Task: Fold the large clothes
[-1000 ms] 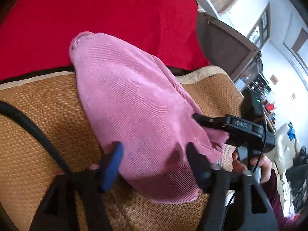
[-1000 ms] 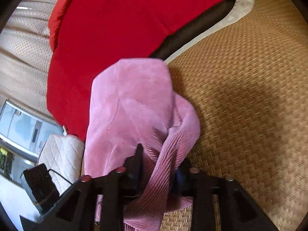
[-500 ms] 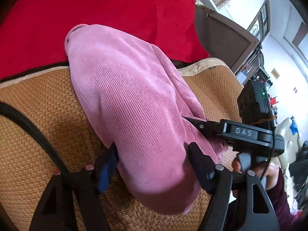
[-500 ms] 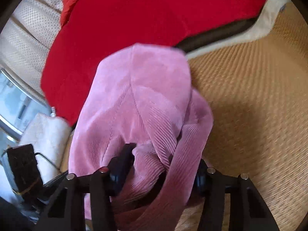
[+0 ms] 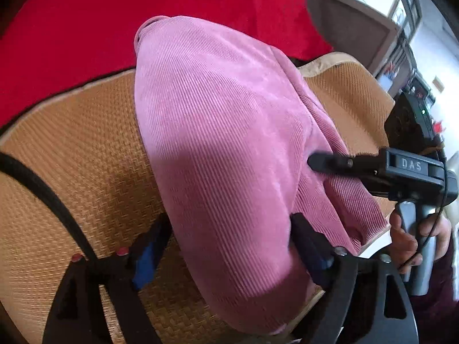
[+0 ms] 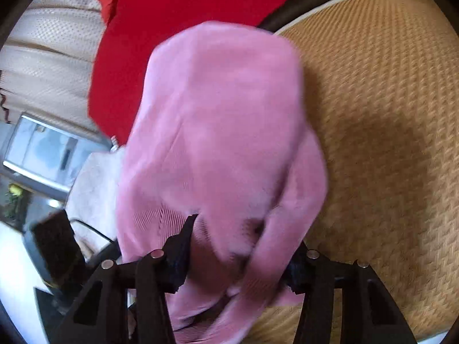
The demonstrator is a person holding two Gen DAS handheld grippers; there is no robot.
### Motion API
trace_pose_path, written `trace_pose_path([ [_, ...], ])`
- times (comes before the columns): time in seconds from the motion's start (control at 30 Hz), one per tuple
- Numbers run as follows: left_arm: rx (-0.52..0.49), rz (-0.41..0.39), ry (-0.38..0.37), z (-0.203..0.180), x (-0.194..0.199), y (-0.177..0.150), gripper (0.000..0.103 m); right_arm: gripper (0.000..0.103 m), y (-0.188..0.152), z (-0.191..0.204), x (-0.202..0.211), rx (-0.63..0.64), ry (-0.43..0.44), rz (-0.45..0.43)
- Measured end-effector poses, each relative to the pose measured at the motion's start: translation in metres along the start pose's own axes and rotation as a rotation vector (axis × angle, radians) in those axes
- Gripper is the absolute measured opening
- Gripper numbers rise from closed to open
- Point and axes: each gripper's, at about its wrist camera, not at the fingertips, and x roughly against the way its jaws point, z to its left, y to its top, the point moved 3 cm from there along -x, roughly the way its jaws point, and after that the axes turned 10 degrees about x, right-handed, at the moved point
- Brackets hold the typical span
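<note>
Left tongs (image 5: 226, 246) opening, fingers straddling the pink corduroy garment (image 5: 218, 132) at lower centre. Right tongs (image 6: 241, 258) pinching a bunched fold of it. Garment lying draped over the woven rattan mat (image 5: 86, 149); red blanket (image 5: 143, 8) lying beyond, upper frame.
</note>
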Motion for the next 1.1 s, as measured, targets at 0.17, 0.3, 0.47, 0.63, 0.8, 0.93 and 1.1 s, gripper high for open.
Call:
trace_pose_path([
  [0.17,0.002,-0.137,0.021,0.0,0.024,0.016,0.086,0.056,0.018,0.015,-0.001,0.111,-0.111,-0.082],
  [0.3,-0.045,-0.125,0.1,-0.004,0.006,0.016,0.09,0.061,0.031,0.026,-0.021,0.234,-0.241,-0.097],
  [0.47,0.097,-0.057,-0.023,0.02,0.001,0.015,0.094,0.073,0.033,0.008,-0.021,0.052,-0.148,-0.064],
  [0.63,0.057,-0.199,0.022,0.024,0.032,0.019,0.094,0.073,0.047,0.046,0.03,0.134,-0.114,-0.18],
  [0.8,0.071,-0.187,0.052,0.026,0.024,0.022,0.094,0.072,0.09,0.091,0.041,0.26,-0.205,-0.241],
  [0.93,0.036,-0.113,0.032,0.014,-0.001,0.018,0.094,0.072,0.117,0.117,0.054,0.316,-0.222,-0.315],
  [1.1,0.084,-0.063,-0.027,0.016,-0.011,0.02,0.095,0.039,0.114,0.121,-0.005,0.305,-0.077,-0.07],
])
